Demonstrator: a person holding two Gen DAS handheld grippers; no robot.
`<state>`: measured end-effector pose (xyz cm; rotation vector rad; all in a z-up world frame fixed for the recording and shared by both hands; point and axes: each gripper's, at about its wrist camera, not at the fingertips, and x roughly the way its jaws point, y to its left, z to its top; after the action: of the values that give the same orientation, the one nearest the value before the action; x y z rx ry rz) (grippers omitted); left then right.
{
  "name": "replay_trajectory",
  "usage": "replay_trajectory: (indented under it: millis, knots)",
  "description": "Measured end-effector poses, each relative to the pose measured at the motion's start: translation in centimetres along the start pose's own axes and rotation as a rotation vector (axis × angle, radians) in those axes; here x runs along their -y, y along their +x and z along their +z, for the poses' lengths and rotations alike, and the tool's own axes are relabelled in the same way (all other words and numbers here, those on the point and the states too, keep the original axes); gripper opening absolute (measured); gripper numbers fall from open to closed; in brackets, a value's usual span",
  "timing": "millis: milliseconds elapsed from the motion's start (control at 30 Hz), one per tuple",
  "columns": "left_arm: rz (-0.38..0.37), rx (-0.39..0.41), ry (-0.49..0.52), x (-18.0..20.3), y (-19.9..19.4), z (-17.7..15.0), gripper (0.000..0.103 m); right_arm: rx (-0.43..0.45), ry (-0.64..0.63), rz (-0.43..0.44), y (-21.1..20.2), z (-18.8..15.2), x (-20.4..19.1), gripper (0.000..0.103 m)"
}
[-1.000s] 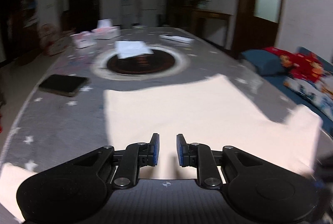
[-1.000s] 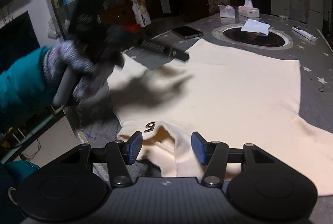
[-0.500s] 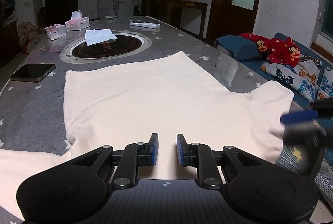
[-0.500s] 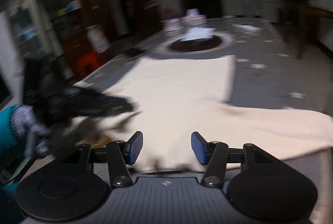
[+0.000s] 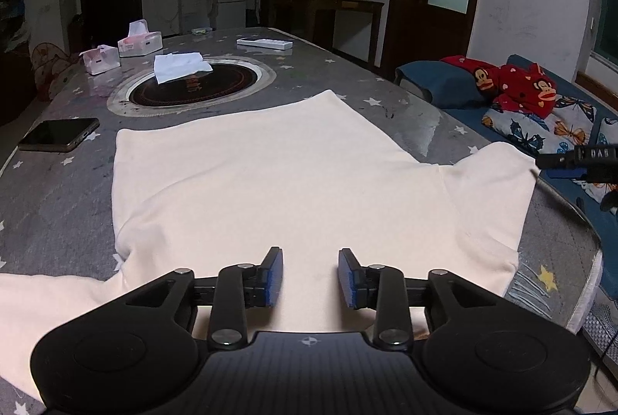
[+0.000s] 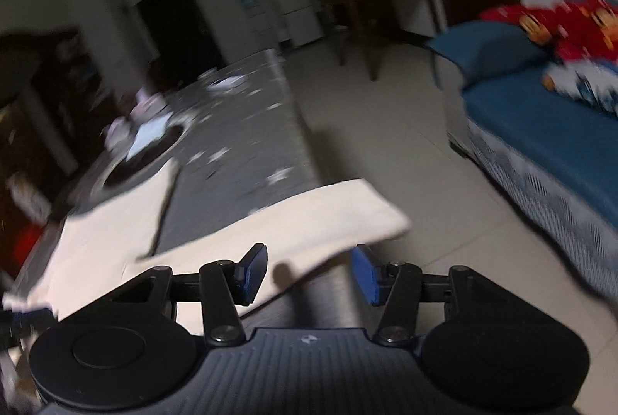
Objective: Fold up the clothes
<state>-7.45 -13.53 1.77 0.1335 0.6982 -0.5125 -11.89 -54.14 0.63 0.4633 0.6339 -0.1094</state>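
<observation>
Cream cotton covers the near half of the table (image 5: 50, 191): a pale shirt (image 5: 270, 191) lies flat on the grey, star-printed cloth, its body running toward the far side, one sleeve spread to the near left and the other reaching the right edge of the table; the left gripper (image 5: 310, 278) hangs just above the near middle of the shirt, its blue-padded fingers (image 5: 273, 278) parted with nothing between them; at the far right of that view the dark tip of the right gripper (image 5: 579, 164) sits at the end of the right sleeve, whether touching it I cannot tell. From the right wrist the picture is blurred; the right gripper (image 6: 309, 272) has its fingers (image 6: 253, 274) spread wide and empty, with the sleeve's end lying across the table corner just beyond them. A dark phone (image 5: 58, 135) rests on the left of the table, well apart from the shirt; farther off are a round black hotplate (image 5: 193, 87) with a white tissue (image 5: 179, 66) on it and two tissue boxes (image 5: 131, 46); a blue bed (image 5: 540, 114) with red clothes (image 5: 513, 87) stands to the right.
</observation>
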Motion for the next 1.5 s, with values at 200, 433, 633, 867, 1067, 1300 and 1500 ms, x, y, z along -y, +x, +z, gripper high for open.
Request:
replay_trajectory:
  millis: [200, 433, 633, 867, 1067, 1300, 1500]
  knots:
    - [-0.015, -0.002, 0.018, 1.0, 0.1, 0.3, 0.041, -0.031, 0.148, 0.040, 1.6, 0.7, 3.5, 0.046]
    - [-0.036, -0.007, 0.050, 2.4, 0.4, 0.6, 0.043, -0.033, 0.268, 0.106, 2.7, 0.4, 5.7, 0.026]
    - [-0.061, -0.019, 0.080, 3.8, 0.9, 0.8, 0.044, 0.007, 0.308, 0.133, 2.3, -0.1, 6.4, 0.007]
    - [-0.107, -0.032, 0.116, 6.0, 1.8, 0.8, 0.044, 0.068, 0.275, 0.182, 0.5, 1.1, 5.0, 0.003]
    - [-0.143, -0.027, 0.147, 7.5, 2.2, 0.4, 0.048, 0.108, 0.180, 0.285, -1.9, 3.3, 0.8, 0.003]
    - [-0.143, 0.018, 0.103, 6.0, 0.3, 0.2, 0.049, 0.089, 0.002, 0.426, -2.7, 5.5, -7.3, 0.003]
    - [-0.050, 0.073, 0.011, 1.5, -2.4, -0.1, 0.051, -0.016, -0.142, 0.536, -1.1, 3.9, -14.8, 0.003]
